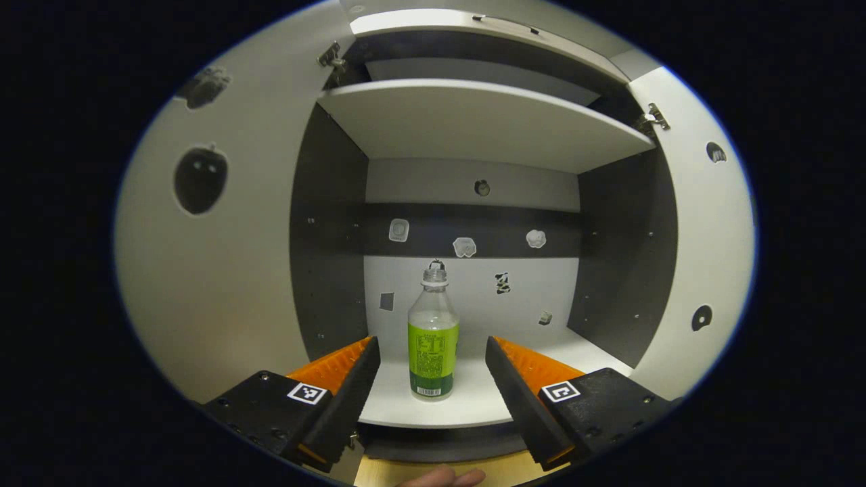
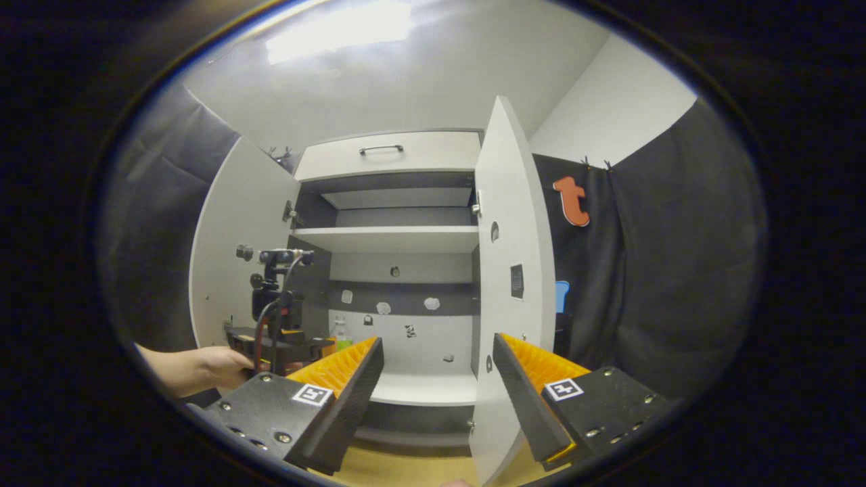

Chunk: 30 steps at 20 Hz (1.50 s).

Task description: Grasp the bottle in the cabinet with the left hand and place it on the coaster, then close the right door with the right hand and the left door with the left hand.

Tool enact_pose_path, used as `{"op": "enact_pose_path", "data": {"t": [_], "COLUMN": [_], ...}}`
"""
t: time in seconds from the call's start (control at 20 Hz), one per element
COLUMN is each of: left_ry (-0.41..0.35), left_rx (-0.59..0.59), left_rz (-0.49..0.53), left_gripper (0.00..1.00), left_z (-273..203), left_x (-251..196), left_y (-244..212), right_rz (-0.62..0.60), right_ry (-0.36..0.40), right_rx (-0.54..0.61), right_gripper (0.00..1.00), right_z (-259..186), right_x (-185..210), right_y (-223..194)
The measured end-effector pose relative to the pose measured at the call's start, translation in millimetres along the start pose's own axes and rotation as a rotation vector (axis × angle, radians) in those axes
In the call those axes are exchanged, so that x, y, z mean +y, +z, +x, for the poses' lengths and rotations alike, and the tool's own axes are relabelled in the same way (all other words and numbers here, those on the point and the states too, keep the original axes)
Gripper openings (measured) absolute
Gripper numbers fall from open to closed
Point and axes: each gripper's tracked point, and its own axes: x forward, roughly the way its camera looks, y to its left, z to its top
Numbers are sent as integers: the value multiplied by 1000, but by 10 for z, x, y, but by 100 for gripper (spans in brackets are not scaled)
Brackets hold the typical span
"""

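A clear bottle [image 1: 433,338] with a green label and a pale cap stands upright near the front of the cabinet's lower shelf [image 1: 467,406]. My left gripper [image 1: 429,352] is open just in front of the shelf, its fingers framing the bottle without touching it. In the right gripper view, the bottle [image 2: 342,334] peeks out behind the left gripper [image 2: 308,346], which a hand [image 2: 216,368] holds. My right gripper [image 2: 436,352] is open and holds nothing, farther back from the cabinet. Both doors stand open: the left door [image 2: 233,264] and the right door [image 2: 511,284].
An upper shelf [image 1: 473,115] spans the cabinet above the bottle. Small stickers dot the back wall [image 1: 467,247]. A drawer with a handle [image 2: 381,149] sits on top. A strip of wooden tabletop [image 1: 379,473] lies below the cabinet. The right door's edge is just ahead of my right gripper.
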Motion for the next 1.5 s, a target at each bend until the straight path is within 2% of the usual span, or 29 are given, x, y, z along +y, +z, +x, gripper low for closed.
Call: {"op": "enact_pose_path", "data": {"t": [0.05, 0.1, 0.3, 0.6, 1.0, 1.05, 1.15, 1.3, 1.5], "left_ry": [2, 7, 18, 7, 29, 34, 20, 7, 5], "left_rx": [3, 0, -4, 21, 36, 42, 44, 20, -8], "left_rz": [3, 9, 35, 32, 33, 32, 7, -38, -12], "left_gripper": [99, 99, 99, 99, 99, 97, 83, 80, 80], "left_z": [120, 251, 601, 911, 1259, 1248, 1172, 911, 471], "left_x": [-2, 13, -9, -78, -35, -37, -111, -167, -157], "left_y": [-43, -81, -175, -328, -356, -359, -317, -163, 58], "right_rz": [-7, -12, -1, -32, -50, -52, -52, -51, -32], "right_ry": [6, 7, -5, 13, -7, -6, 1, 11, 25], "right_rx": [5, 16, 75, 76, 100, 99, 99, 96, 93], "right_gripper": [93, 98, 98, 98, 98, 98, 98, 98, 98], "right_z": [35, 75, 196, 299, 271, 255, 216, 108, -78], "right_x": [19, 26, 33, 80, 7, 8, 18, 15, -5], "right_y": [-40, -103, -357, -380, -427, -406, -384, -336, -270]}}
